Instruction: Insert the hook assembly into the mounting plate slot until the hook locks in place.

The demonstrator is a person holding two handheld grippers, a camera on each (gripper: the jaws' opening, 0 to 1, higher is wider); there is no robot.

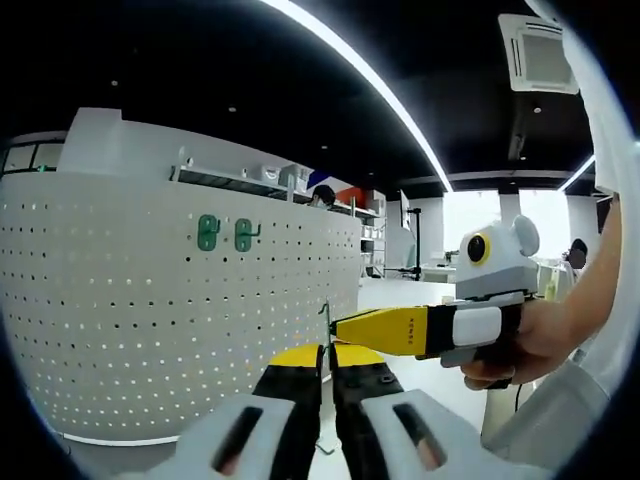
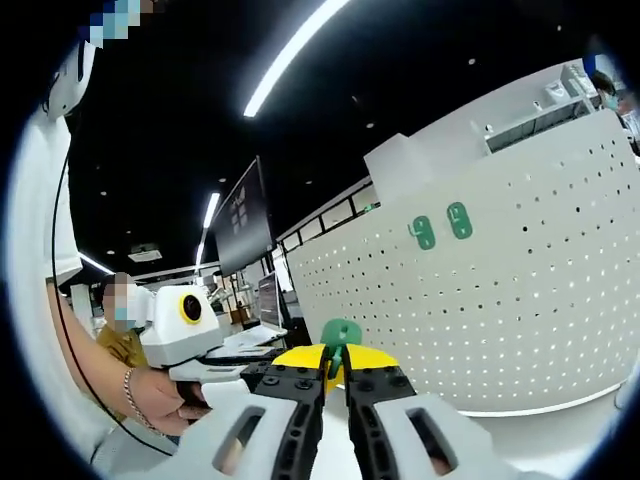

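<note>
While I look along my left hand-held gripper [image 1: 327, 368], its yellow-tipped jaws stand nearly together at the bottom of the left gripper view, and a thin dark green wire piece [image 1: 325, 322] rises from between their tips, so I read them as clenched on it, though the piece is too slim to make out fully. My right hand-held gripper [image 1: 345, 327] reaches in from the right of that view, its yellow nose pointing at the same wire and touching or just beside it; a hand [image 1: 520, 345] wraps its white grip. Over in the right gripper view, my right hand-held gripper's jaws are closed on a green hook plate [image 2: 340, 335], which stands upright just above the yellow tips. My left hand-held gripper sits low on the left there, held by a hand [image 2: 160, 400] with a bracelet on the wrist. Behind it all curves a white pegboard wall [image 1: 150, 300], dotted with holes, and two green hooks [image 1: 222, 234] already hang on it side by side, well apart from both grippers. A long ceiling light [image 1: 370, 85] streaks overhead.
</note>
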